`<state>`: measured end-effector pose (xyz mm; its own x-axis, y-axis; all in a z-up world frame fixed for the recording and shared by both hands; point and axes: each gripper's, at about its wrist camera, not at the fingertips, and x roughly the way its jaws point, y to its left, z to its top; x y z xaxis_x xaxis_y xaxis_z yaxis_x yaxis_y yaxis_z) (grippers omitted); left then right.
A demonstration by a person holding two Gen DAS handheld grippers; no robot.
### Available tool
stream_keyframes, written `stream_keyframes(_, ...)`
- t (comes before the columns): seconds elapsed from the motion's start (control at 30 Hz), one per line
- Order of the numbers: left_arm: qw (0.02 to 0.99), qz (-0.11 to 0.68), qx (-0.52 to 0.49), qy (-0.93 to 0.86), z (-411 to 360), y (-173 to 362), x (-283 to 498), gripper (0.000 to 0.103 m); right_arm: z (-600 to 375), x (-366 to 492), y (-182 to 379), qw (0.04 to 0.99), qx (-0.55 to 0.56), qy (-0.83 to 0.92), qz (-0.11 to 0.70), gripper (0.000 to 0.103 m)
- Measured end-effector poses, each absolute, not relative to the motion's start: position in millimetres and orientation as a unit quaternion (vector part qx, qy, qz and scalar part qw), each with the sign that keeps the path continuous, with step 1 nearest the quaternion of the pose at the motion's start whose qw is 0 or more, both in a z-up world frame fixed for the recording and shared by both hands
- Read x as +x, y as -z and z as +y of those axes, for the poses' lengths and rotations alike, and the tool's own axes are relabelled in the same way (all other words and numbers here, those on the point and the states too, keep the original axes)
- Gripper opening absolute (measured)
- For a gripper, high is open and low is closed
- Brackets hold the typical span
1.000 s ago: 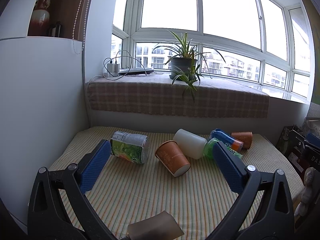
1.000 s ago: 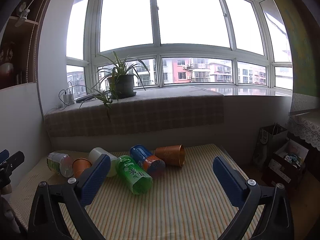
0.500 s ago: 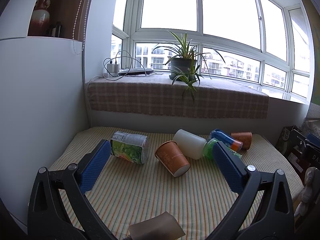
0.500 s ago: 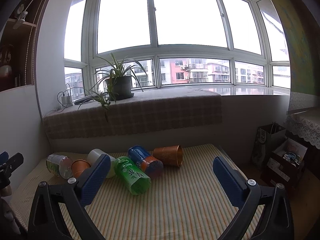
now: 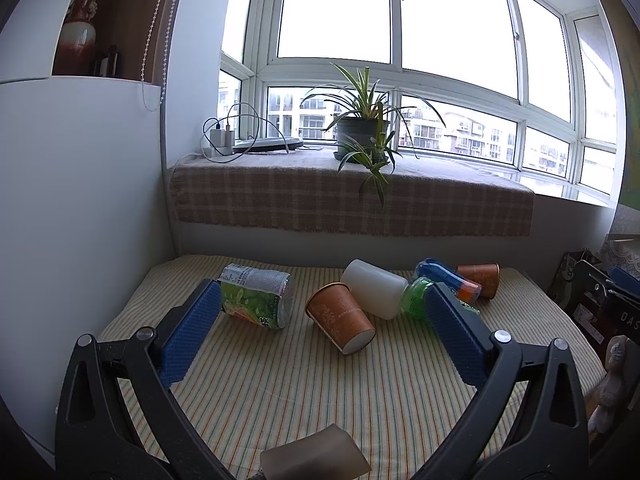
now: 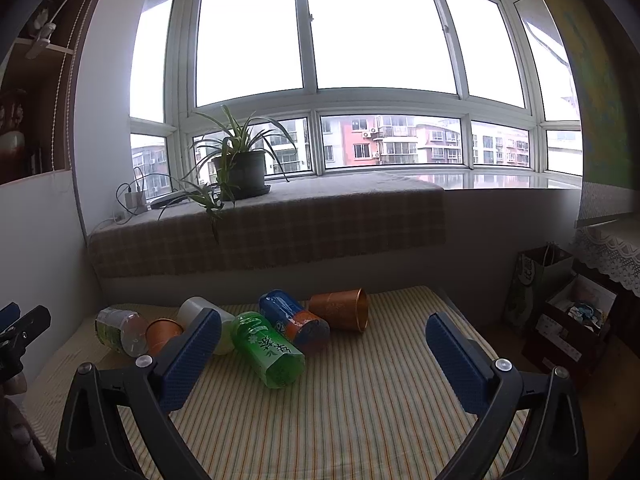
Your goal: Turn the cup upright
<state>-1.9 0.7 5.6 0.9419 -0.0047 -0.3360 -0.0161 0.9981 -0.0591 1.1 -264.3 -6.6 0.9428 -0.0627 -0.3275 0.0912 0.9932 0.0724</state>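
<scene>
Several cups lie on their sides on the striped table [image 5: 280,392]. In the left wrist view: a green-labelled clear cup [image 5: 256,300], an orange paper cup [image 5: 340,318], a white cup [image 5: 374,294], a green cup [image 5: 416,304], a blue cup [image 5: 444,278] and a copper cup [image 5: 480,280]. My left gripper [image 5: 320,324] is open and empty, just short of the orange cup. In the right wrist view the green cup [image 6: 268,354], blue cup [image 6: 294,320] and copper cup [image 6: 340,314] lie ahead. My right gripper [image 6: 320,344] is open and empty.
A white wall [image 5: 80,220] borders the table's left. A plaid-covered sill [image 5: 352,208] with a potted plant [image 5: 360,136] runs behind. Bags and boxes [image 6: 568,320] stand to the right. A tan object [image 5: 316,456] lies at the near edge.
Both grippers shifted only slightly; the right wrist view tilted a little upward. The cups have not moved.
</scene>
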Motion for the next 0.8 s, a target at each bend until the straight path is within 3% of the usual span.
stream_keyframes(0.8,0.984,0.175,-0.025,-0.008,-1,-3,-1,0.103,-249,22,5,0.984,0.016,0.004,0.18,0.103)
